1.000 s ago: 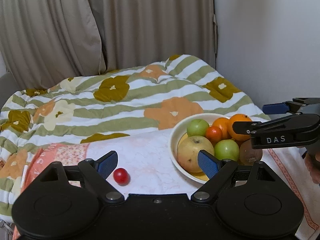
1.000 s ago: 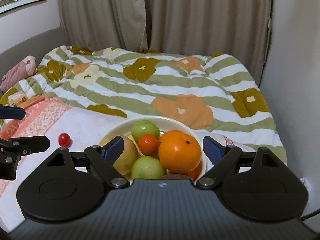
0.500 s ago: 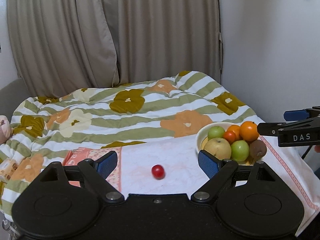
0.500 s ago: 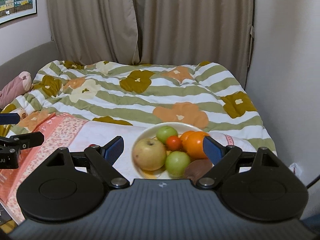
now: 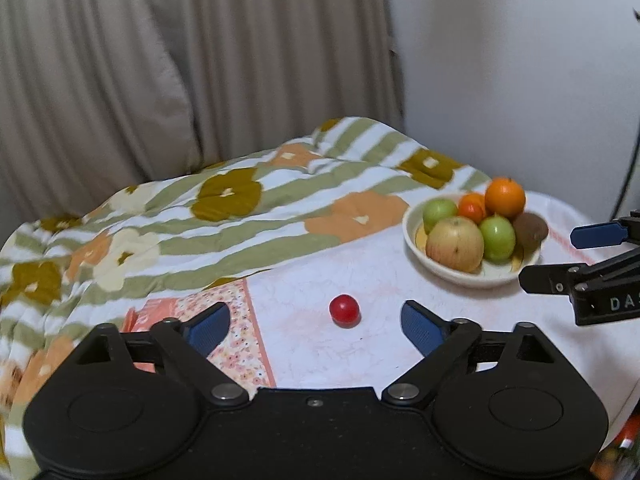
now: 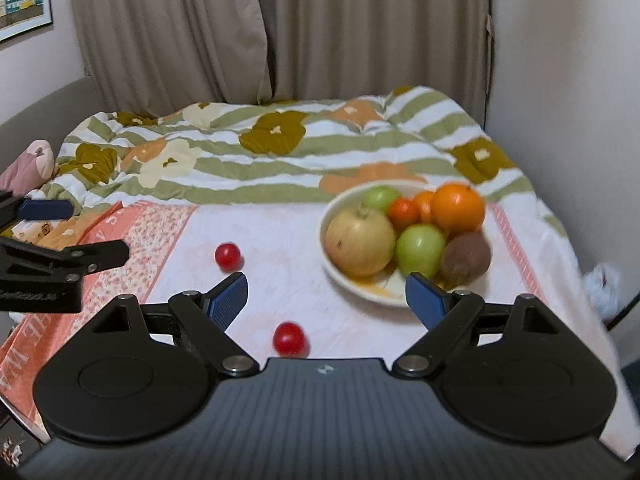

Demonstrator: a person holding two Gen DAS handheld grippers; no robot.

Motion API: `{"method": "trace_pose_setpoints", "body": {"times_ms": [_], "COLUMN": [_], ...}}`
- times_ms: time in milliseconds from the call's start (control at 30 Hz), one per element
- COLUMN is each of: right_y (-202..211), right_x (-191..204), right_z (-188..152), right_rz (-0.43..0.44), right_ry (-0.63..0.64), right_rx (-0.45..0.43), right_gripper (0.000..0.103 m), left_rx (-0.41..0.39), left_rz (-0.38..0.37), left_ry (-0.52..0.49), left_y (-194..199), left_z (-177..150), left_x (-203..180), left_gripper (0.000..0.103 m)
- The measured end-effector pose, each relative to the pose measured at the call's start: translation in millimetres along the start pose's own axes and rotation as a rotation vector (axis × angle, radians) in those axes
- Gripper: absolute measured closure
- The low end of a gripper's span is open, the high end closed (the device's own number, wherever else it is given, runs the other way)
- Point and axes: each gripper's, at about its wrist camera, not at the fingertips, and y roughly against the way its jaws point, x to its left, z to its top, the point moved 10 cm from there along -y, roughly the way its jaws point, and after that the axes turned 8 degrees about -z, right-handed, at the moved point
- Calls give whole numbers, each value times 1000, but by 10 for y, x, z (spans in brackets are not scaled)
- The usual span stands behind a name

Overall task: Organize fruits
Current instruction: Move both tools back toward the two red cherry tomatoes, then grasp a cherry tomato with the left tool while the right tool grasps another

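Because two small red fruits lie loose on the white cloth (image 6: 320,240) that covers the near part of the bed, the sorting is judged incomplete: both belong, presumably, with the rest in the bowl.

Nearest, the right claw (image 6: 326,296) is spread wide and pinches nothing. One red fruit (image 6: 289,338) lies close to the cloth's near edge, below and between its blue pads, not touched by either. The second red fruit (image 6: 227,256) lies further in, towards the cloth's patterned orange left border (image 6: 152,236).

The left claw (image 5: 316,322) is widening its jaws, and the second red fruit (image 5: 344,310) lies on the cloth ahead of it, in line with the gap, with neither pad pressing it. This alignment suggests a pickup in preparation.

Further back, near the cloth's far right corner, the cream bowl (image 6: 332,216) holds a large yellowish apple (image 6: 359,242), two green fruits, a brown kiwi (image 6: 466,258), an orange (image 6: 458,208) and smaller orange-red fruits, heaped above the rim. Added fruit may roll off, so a low gap should be chosen.

Beyond lies the striped floral quilt (image 6: 280,152), then the curtains (image 6: 280,32).
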Motion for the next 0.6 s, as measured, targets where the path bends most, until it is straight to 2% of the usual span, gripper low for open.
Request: {"method": "trace_pose_setpoints", "body": {"times_ms": [267, 467, 600], "right_y": [-360, -593, -727], "right_x": [243, 397, 432], "right_z": [-419, -602, -656], "right_rz": [-38, -62, -75], "right_ry": [-17, -35, -54], "right_rx": [53, 86, 102], "right_gripper": [2, 5, 6], "left_rx": [35, 79, 105], "left_rz": [-124, -201, -232], "left_ry": [-179, -205, -205], "left_y": [-652, -1136, -1343], "left_z": [-174, -276, -308], "left_x": [36, 52, 70], "left_gripper": [5, 7, 18]}}
